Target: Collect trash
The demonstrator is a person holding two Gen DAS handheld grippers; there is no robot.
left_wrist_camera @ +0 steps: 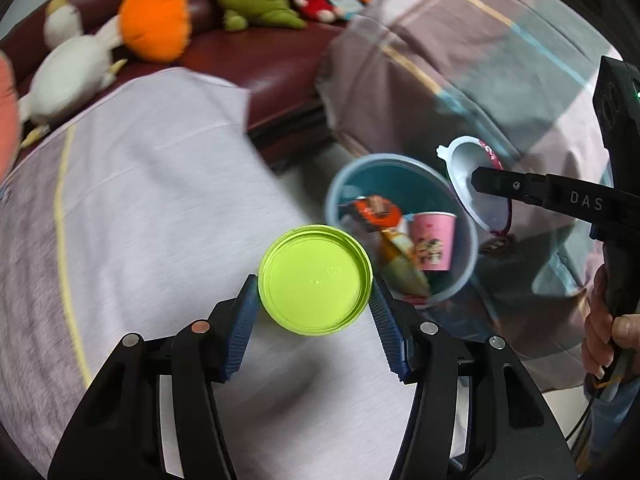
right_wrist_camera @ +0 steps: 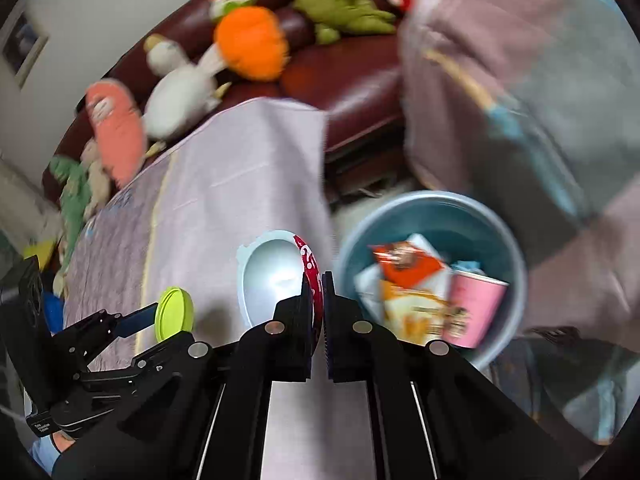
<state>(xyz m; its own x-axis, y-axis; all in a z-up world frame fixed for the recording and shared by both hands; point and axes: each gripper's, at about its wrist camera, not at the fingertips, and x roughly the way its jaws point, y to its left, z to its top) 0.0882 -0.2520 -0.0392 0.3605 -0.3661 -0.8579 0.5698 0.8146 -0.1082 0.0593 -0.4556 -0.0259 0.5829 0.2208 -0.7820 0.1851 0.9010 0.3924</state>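
Note:
My left gripper (left_wrist_camera: 315, 292) is shut on a lime-green round lid (left_wrist_camera: 315, 280), its blue pads pressing both sides of the rim; it hangs over the pale cloth-covered table (left_wrist_camera: 160, 208). The same lid (right_wrist_camera: 174, 314) and left gripper (right_wrist_camera: 168, 320) show at the lower left of the right wrist view. My right gripper (right_wrist_camera: 319, 280) is shut on the rim of a white bowl-shaped lid with a red patterned edge (right_wrist_camera: 272, 280), also seen as the white lid (left_wrist_camera: 466, 176) in the left wrist view. A blue bin (right_wrist_camera: 516, 280) stands just right of it, holding wrappers and a pink cup (right_wrist_camera: 474, 308).
A dark red sofa (left_wrist_camera: 256, 60) with several plush toys, among them an orange one (left_wrist_camera: 156, 20), runs behind the table. A second cloth-draped surface (left_wrist_camera: 500, 60) rises at the right, beside the blue bin (left_wrist_camera: 400, 164). A person's hand (left_wrist_camera: 608, 332) grips the right tool.

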